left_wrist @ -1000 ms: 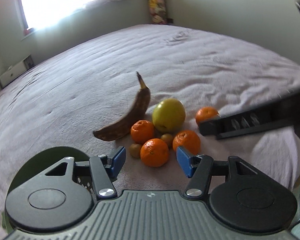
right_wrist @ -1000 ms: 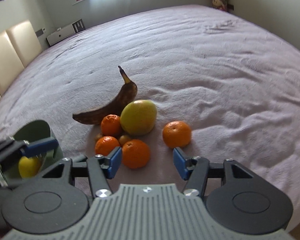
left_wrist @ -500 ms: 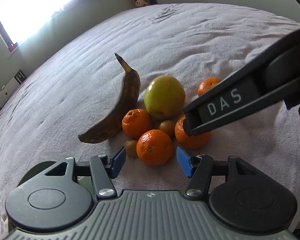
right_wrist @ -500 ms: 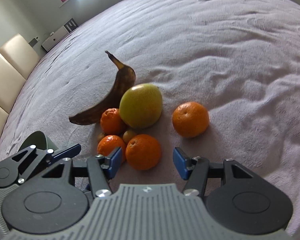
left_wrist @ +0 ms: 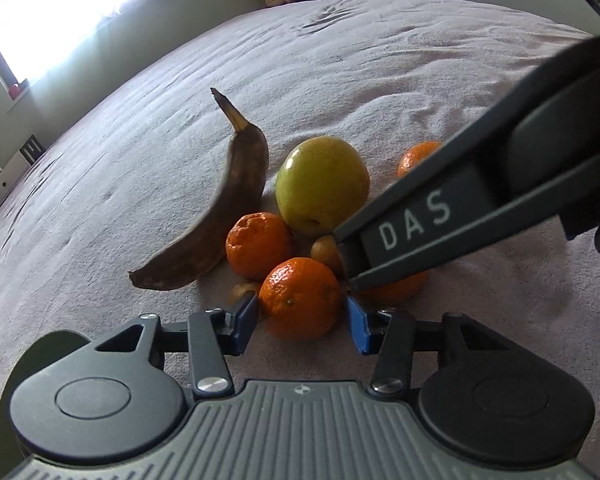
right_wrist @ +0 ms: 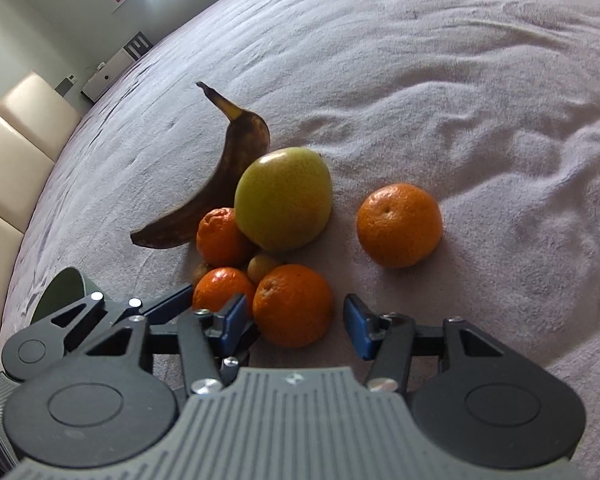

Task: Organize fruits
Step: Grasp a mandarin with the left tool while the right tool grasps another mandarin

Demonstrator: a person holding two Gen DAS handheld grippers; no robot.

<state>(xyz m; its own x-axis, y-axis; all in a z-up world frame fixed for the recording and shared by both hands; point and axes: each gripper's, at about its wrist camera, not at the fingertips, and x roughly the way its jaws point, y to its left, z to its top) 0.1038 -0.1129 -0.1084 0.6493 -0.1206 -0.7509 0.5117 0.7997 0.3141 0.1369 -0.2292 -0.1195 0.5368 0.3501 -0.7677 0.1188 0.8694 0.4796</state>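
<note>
Both grippers have dropped closer to the fruit pile: left gripper (left_wrist: pixel 302 322) and right gripper (right_wrist: pixel 294 324) each straddle a tangerine (left_wrist: pixel 300 298), jaws wide, holding nothing; the banana (left_wrist: pixel 224 204) lies at eleven o'clock.

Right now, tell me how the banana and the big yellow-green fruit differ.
The banana is long, curved and almost wholly dark brown; the yellow-green fruit is round, plump and bright-skinned. The banana lies stretched out with its stem pointing away from the cameras, while the yellow-green fruit sits compact beside it. The banana looks overripe; the yellow-green fruit shows no dark patches. Both rest on the grey blanket, next to the tangerines, ungripped.
</note>
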